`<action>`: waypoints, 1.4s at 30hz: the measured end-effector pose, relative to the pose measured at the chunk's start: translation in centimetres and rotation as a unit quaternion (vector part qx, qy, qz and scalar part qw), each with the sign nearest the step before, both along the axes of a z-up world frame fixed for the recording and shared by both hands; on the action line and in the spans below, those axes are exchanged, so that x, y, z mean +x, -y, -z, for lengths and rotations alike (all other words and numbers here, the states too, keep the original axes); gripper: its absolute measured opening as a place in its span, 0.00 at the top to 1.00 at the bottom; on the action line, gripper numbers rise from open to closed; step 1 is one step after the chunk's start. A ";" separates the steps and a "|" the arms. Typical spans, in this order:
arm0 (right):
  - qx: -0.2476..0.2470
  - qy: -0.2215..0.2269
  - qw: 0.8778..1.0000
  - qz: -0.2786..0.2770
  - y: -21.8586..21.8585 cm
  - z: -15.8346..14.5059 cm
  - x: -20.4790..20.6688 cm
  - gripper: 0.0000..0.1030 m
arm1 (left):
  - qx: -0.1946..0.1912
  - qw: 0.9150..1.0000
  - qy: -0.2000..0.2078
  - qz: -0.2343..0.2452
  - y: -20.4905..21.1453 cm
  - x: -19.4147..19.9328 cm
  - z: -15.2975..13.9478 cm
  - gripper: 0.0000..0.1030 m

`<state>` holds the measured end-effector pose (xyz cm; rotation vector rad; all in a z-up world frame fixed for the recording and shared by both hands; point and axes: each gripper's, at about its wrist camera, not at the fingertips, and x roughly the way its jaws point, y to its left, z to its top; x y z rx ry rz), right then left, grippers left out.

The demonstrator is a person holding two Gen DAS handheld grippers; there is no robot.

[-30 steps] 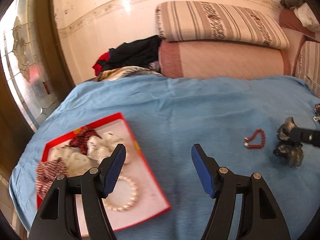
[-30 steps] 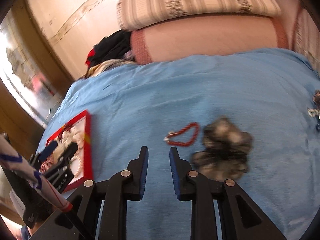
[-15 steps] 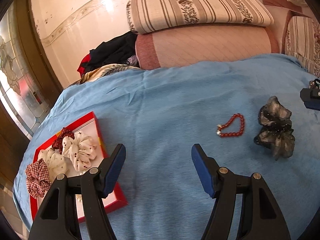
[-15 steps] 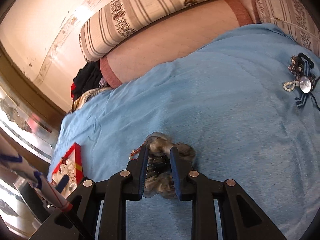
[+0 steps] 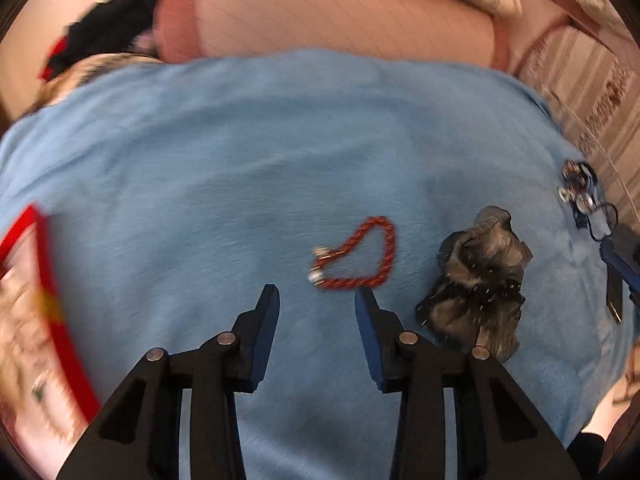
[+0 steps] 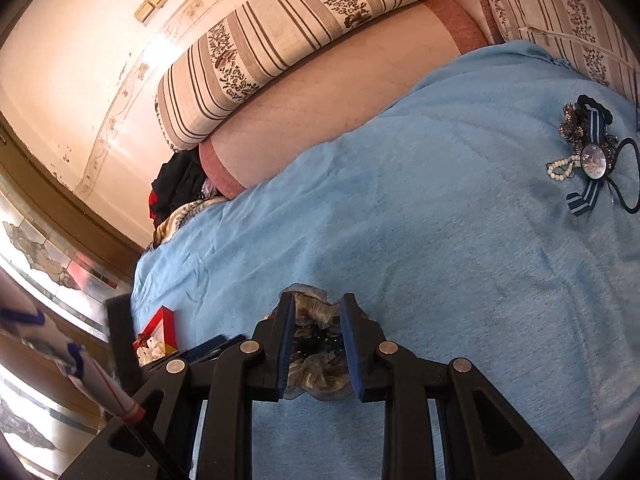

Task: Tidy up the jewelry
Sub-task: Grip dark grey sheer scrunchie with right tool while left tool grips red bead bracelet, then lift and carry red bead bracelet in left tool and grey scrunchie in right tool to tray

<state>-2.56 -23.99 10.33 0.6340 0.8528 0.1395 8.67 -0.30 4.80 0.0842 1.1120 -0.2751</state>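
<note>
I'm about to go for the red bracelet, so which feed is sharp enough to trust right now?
Left wrist view: motion-smeared, red bead bracelet soft, red tray streaked at the left edge, grey scrunchie a little clearer. Right wrist view: crisp, scrunchie between the fingers sharp, glare on the wall, fisheye bending the blue blanket.

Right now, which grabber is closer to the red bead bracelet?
Left. The left gripper hangs open just short of the red bead bracelet, not touching it. The right gripper is farther off, its fingers on either side of the grey scrunchie beside the bracelet.
</note>
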 end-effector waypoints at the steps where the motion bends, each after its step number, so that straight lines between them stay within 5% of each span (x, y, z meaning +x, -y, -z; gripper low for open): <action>1: 0.002 -0.001 1.000 -0.001 0.1 0.1 0.0 0.76 | 0.005 1.000 -0.002 0.004 0.4 0.5 0.4 0.63; 9: 0.010 -0.010 1.000 -0.008 0.3 0.7 0.6 0.76 | 0.064 0.997 0.020 0.032 3.0 2.6 3.2 0.65; 12: 0.006 -0.012 1.000 -0.013 0.1 0.8 0.9 0.76 | 0.082 0.995 0.049 0.026 3.1 2.1 3.2 0.93; 17: 0.006 -0.020 1.000 -0.012 0.2 1.2 1.1 0.76 | 0.076 0.995 0.068 0.015 1.8 -0.8 2.9 0.93; 25: -0.025 -0.053 0.998 -0.025 -1.5 3.0 2.0 0.67 | 0.013 0.997 0.073 -0.011 -1.8 -5.2 1.4 0.93; 42: -0.116 -0.115 0.985 -0.053 -6.2 8.5 5.2 0.67 | 0.002 0.998 0.069 -0.008 -2.2 -4.2 2.6 0.93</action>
